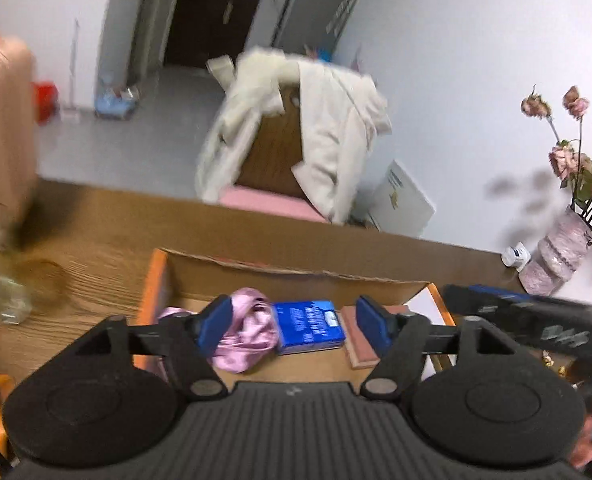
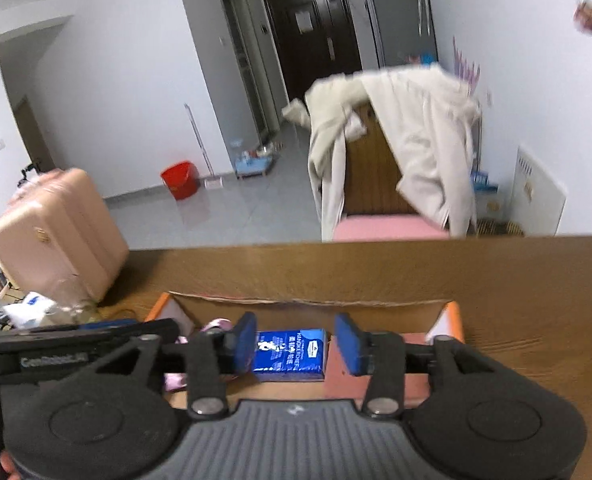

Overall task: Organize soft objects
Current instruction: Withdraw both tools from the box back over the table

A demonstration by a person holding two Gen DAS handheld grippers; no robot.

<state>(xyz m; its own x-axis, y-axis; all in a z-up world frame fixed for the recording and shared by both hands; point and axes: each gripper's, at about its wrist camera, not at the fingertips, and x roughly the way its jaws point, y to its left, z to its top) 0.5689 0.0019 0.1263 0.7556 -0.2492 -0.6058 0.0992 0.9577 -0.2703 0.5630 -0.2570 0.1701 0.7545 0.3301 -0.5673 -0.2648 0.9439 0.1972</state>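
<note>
Pink satin cloth (image 1: 248, 332) sits crumpled in the cardboard box (image 1: 296, 276), toward the box's left wall, w/ a blue tissue pack (image 1: 310, 326) just beside it on the right, and a reddish-brown flat pad (image 1: 362, 344) lying past that near the box's right wall. Box itself is on the wooden tabletop (image 1: 96, 248), orange-edged flaps out to each side, back wall facing the tabletop's far edge. Left gripper (image 1: 294, 326) hangs above the box interior, blue pads spread wide, nothing clamped; cloth and pack show between and below the fingers, no pad pressing on either. Right gripper (image 2: 294, 346) is over the same box, jaws parted somewhat less, also empty; the blue pack (image 2: 290, 354) sits in the gap under it, pink cloth (image 2: 216, 326) peeking out behind its left finger. From the right wrist view the left tool's black body crosses the lower left. Glass jar (image 1: 12, 292) stands blurred near the tabletop's left edge; pink vase (image 1: 556, 256) w/ dried roses at the far right corner, small white bottle (image 1: 516, 254) beside it. Beyond the far edge: chair w/ a cream coat (image 2: 408, 136) draped over it, pink suitcase (image 2: 56, 236), red bucket (image 2: 180, 178) on the floor.
</note>
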